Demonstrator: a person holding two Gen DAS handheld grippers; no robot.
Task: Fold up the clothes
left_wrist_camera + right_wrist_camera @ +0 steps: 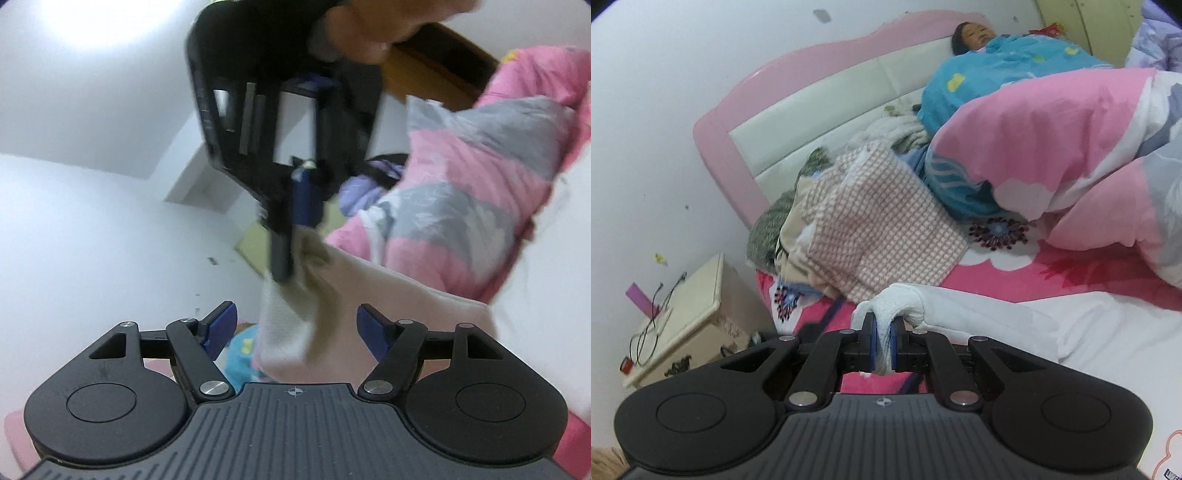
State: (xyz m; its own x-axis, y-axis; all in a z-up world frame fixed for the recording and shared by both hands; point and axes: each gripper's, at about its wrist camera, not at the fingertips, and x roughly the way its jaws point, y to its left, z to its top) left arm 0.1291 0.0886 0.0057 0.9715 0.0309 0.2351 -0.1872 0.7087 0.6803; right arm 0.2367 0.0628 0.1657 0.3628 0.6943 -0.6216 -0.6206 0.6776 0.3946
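Right tool (882, 343), jaws pressed together, pinches a bunched corner of the white garment (979, 317), lifting it off the bed (1015, 273) for folding; left tool (295, 328), at six o'clock, stands spread, empty.

The garment (979, 314) is white, and the folded cloth (882, 225) has small pink-and-white checks. The quilt (1052, 147) is pink, white and grey; the headboard (735, 122) is pink and cream.

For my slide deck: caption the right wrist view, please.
Right gripper pinches a white fabric garment above a pink floral bedsheet.
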